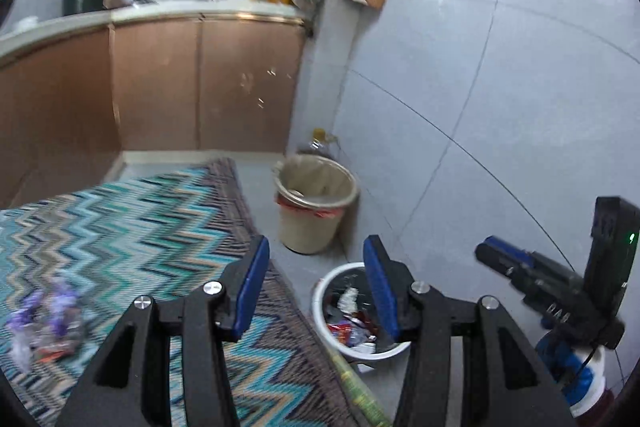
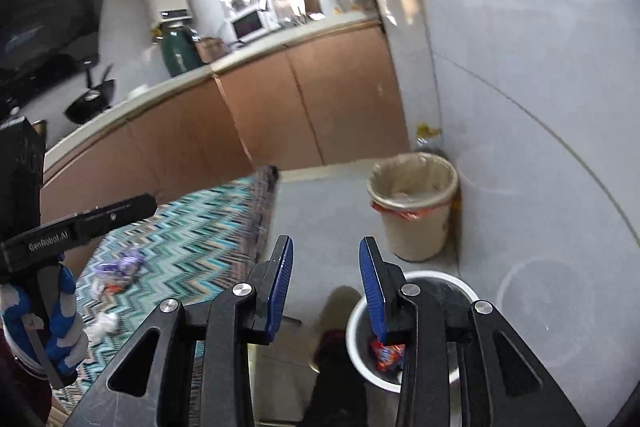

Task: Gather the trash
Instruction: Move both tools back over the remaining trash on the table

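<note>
The pale grey wall tiles (image 1: 500, 75) are glossy and smooth, throwing back window light. The zigzag-patterned teal woven mat (image 1: 132, 223) looks coarse and matt — cloth or plastic weave. The round beige plastic bin (image 1: 314, 223) carries a thin, crinkled film liner. The brown cabinet doors (image 1: 200, 83) have a dull sheen — faintly scuffed.

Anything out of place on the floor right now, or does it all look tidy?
Loose wrappers lie scattered on the zigzag rug, not in a bin. The white bin already holds wrappers; the beige bin stands upright by the wall. Both grippers are empty.
</note>
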Motion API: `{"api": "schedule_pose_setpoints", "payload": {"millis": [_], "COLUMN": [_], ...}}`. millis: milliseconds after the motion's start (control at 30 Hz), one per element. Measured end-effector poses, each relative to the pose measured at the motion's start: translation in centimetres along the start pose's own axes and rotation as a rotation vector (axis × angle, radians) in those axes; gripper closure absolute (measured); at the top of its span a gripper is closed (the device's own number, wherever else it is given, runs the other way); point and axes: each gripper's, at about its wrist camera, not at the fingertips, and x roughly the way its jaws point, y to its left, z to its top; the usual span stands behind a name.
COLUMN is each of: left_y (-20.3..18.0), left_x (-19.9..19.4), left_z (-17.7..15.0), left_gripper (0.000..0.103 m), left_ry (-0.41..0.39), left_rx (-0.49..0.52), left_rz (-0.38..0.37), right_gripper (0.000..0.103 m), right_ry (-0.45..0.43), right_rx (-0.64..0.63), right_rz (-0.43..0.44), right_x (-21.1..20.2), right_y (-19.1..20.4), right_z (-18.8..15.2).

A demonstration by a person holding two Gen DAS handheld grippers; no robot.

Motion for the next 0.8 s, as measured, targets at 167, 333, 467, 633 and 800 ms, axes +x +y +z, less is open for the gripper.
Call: {"api": "schedule_pose_setpoints", "payload": {"millis": [167,333,467,633,800], "left_y": [2.9,6.0,8.2,10.8,13.0], "left_x": [-5.7,-12.0,-16.2,-19.8,-21.7], "left_z": [-0.5,-1.5,-2.9,-5.5,-7.6], "left_gripper": [0.056,0.056,0.056,0.056,0.056], "left_ry": [-0.068,-0.126,-0.160,-0.177,-0.184], "left_rx": [-0.016,-0.035,-0.042,-0.091,-0.144], "left_rz": [0.068,0.158,0.235,0.286,0.324], "right_gripper": [0.069,0.069,0.069,0.069,0.068], "right_ry": [-0.032,-0.055,-0.072,-0.069,-0.034], "right_rx": [-0.043,-0.086,-0.116,-0.146,-0.175], "right_rz": [0.090,0.163,0.214,0.275,0.341], "right_x": [-2.2,-4.2,-5.7,-6.6,-6.3], "right_y": [3.9,7.3,9.7,11.8,13.8], "right_z": [0.9,1.2,1.1,0.6,-0.1]}}
